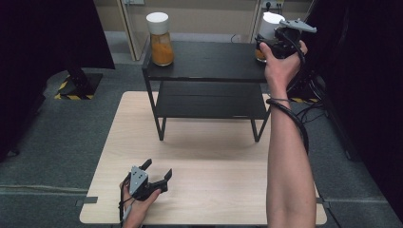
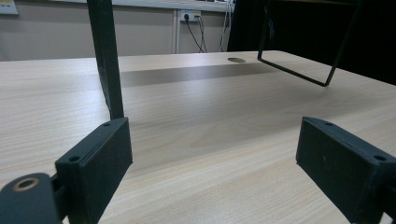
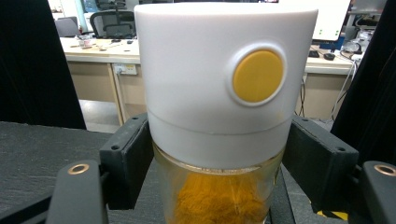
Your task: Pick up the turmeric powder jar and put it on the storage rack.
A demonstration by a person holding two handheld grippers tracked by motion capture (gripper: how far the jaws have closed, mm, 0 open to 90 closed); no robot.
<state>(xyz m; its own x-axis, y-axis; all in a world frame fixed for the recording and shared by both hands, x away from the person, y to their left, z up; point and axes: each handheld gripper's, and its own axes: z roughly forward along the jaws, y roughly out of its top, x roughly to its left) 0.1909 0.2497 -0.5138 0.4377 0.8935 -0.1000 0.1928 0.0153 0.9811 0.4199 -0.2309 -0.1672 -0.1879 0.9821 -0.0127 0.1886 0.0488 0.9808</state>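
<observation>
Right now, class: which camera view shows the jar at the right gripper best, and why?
The right gripper view: the jar sits close between the right gripper jaws, showing its white lid, yellow button and orange contents. In the high view that jar is small and half hidden behind the hand. The left gripper view faces the table.

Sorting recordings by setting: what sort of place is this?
Probably an office or lab test bay: a light wooden table on grey carpet, office desks with a swivel chair behind, and hazard tape on the floor.
</observation>
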